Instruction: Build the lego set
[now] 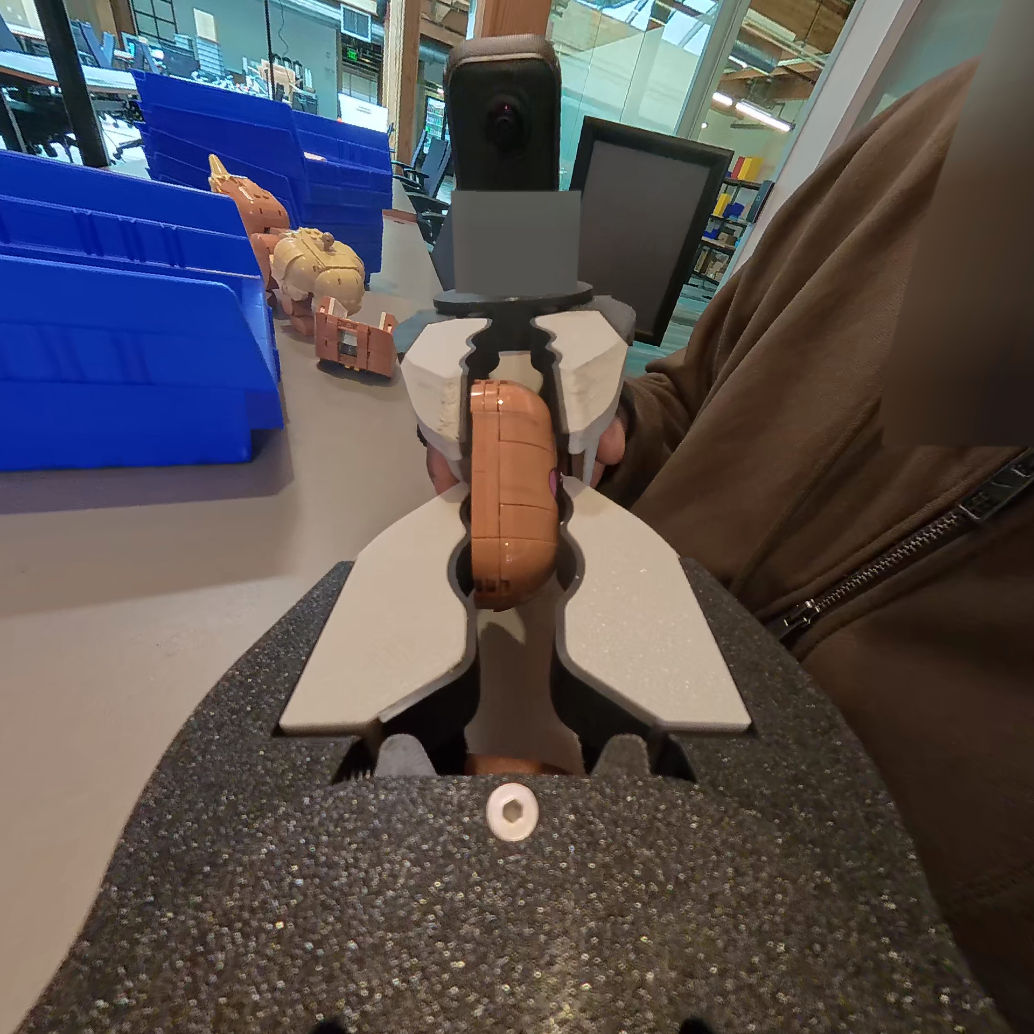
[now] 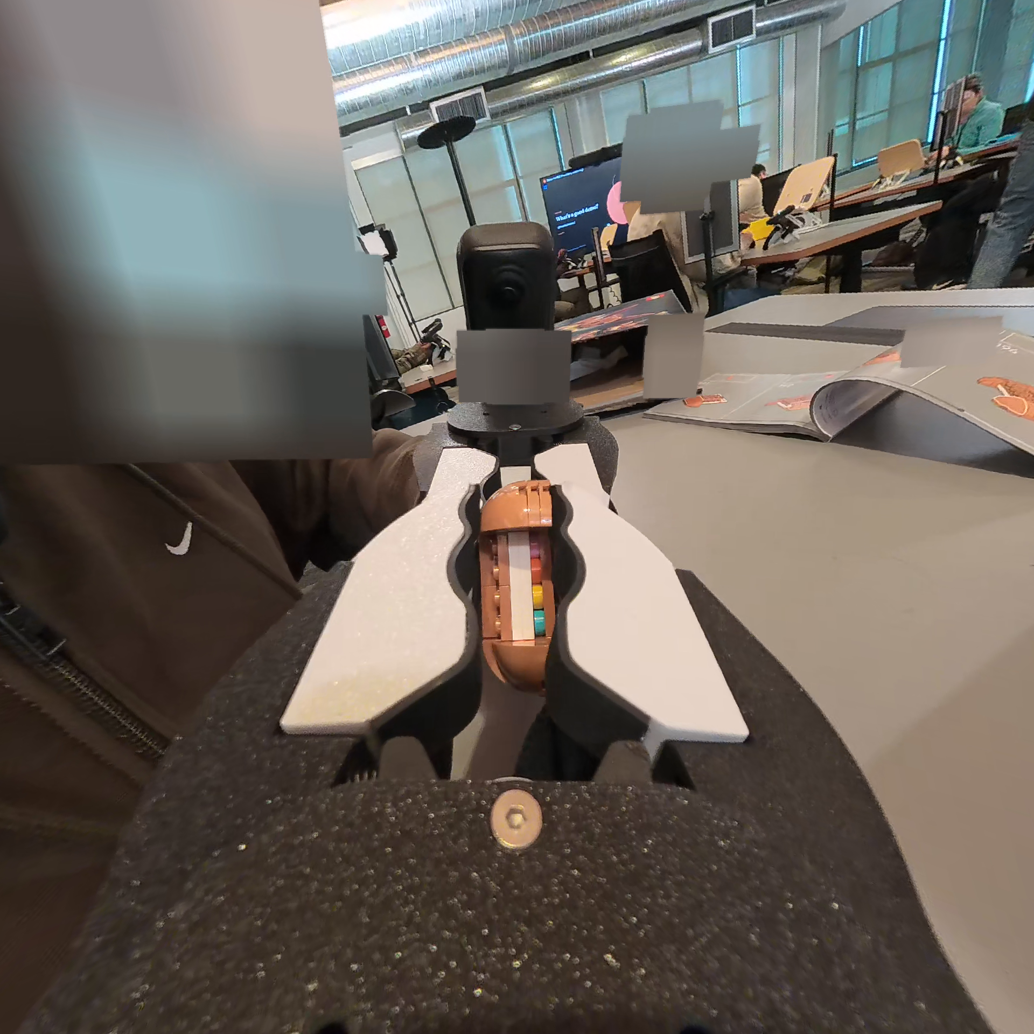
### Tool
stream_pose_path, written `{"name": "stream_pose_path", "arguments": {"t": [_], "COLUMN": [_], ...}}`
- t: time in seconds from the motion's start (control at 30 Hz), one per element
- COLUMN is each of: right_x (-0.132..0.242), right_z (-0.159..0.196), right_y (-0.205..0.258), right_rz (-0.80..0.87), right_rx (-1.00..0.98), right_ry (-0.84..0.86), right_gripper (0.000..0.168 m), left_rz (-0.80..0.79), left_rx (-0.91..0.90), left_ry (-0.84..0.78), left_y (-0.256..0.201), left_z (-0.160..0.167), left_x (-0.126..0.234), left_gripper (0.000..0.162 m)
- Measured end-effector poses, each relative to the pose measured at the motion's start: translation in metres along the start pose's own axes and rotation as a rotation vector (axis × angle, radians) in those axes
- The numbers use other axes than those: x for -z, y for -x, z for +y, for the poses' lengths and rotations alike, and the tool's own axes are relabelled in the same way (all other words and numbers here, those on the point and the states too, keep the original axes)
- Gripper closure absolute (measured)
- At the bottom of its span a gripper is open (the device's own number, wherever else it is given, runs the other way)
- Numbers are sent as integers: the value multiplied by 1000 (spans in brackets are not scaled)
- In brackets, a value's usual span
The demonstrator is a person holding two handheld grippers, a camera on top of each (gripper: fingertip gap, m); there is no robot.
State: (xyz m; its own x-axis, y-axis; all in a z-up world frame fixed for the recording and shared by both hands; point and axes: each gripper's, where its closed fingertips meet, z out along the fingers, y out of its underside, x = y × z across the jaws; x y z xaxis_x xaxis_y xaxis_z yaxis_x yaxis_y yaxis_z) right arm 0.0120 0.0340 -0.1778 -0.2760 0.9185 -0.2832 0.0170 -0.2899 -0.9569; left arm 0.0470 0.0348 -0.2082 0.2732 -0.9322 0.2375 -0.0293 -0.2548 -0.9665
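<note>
The rounded brown brick-built Lego piece (image 1: pixel 512 498) hangs between both grippers, above the grey table (image 1: pixel 140 587). The left gripper (image 1: pixel 512 537) and right gripper (image 2: pixel 517 587) each clamp its flat sides. Light, rigid, but snap-jointed: best gripped across the smooth shells.

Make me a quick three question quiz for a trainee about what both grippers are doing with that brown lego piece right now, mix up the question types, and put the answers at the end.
1. True or false: the left gripper and the right gripper grip the same brown lego piece.
2. Multiple choice: the open instruction booklet on the table shows in which view? A) left wrist view B) right wrist view C) both
3. Fill in: in the left wrist view, the other lego assemblies stand beside the ____ bins.

Key: 1 true; 2 B; 3 blue.
</note>
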Motion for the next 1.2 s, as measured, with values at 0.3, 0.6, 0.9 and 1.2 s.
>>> {"name": "stream_pose_path", "arguments": {"t": [0.3, 0.6, 0.9, 1.2], "right_x": [0, -3, 5, -25], "right_z": [1, -4, -5, -18], "right_y": [-1, -10, -53, -67], "right_rz": [10, 24, 275, 469], "right_rx": [1, -48, 130, 597], "right_ry": [-4, -65, 63, 263], "right_gripper": [145, 145, 115, 113], "left_rz": [-8, -16, -133, -273], "left_rx": [4, 57, 384, 598], "left_ry": [10, -18, -334, -565], "left_y": [2, 9, 55, 93], "left_z": [1, -3, -34, -40], "left_x": [0, 2, 37, 70], "left_gripper": [137, 137, 137, 137]}}
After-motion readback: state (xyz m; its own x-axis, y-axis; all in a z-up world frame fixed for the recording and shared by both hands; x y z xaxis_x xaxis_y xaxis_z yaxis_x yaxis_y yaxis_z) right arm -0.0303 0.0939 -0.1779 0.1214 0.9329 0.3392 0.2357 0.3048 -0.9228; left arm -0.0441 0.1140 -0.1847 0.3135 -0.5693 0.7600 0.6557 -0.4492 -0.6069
